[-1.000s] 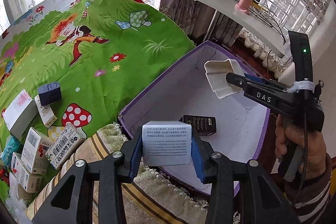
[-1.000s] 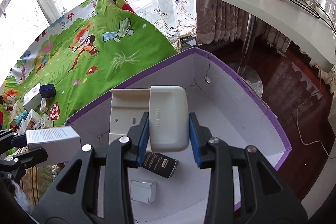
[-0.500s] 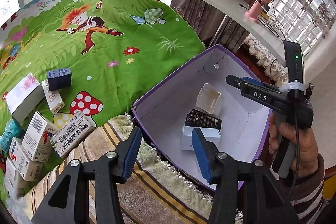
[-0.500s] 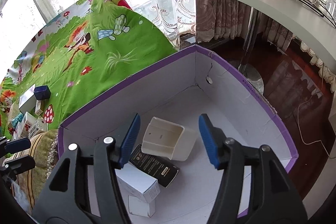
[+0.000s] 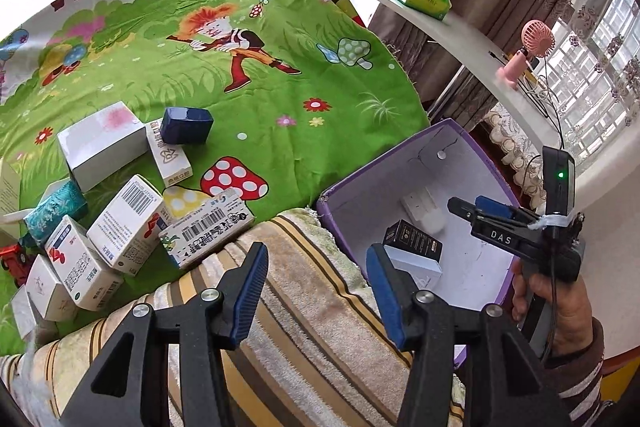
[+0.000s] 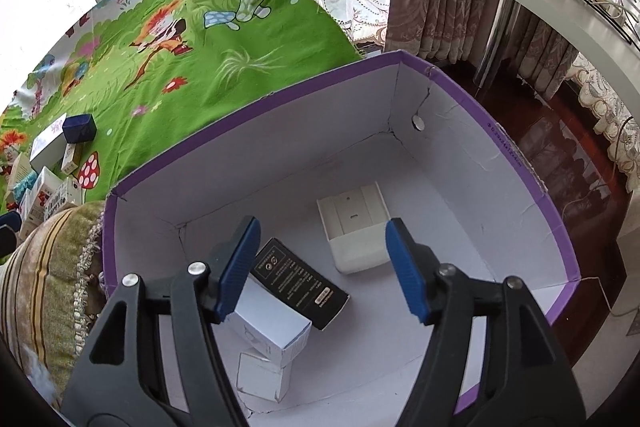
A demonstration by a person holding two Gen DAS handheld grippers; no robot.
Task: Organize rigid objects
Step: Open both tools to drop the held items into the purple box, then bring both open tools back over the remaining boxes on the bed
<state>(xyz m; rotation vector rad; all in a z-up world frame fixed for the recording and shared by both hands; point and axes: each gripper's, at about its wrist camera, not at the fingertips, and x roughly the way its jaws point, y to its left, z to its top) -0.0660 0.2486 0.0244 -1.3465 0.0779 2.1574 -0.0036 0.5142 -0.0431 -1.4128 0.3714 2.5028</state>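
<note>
**Operator:** State the jaws and the location of the remaining stock.

**Technician:** The left gripper hangs above the striped cushion with jaws spread wide and nothing between them. The right gripper is poised over the purple box, jaws likewise spread and empty. The cartons still to be sorted lie in a loose cluster on the green play mat, well apart from the box.

**Operator:** Handling properties?

**Technician:** Judged as light, stiff cardboard with smooth printed faces; excess squeeze would likely dent a wall. The barcode carton lies nearest the cushion and looks the easiest target: take hold across its 2 long flat sides, near the middle. The dark blue box rests tilted against a neighbouring carton and may shift on contact.

**Operator:** Box contents?

**Technician:** 4 items are visible: a cream plastic holder near the centre, a black carton lying across a white carton, and a smaller white box touching the white carton at the near wall. Free floor remains along the right side.
</note>
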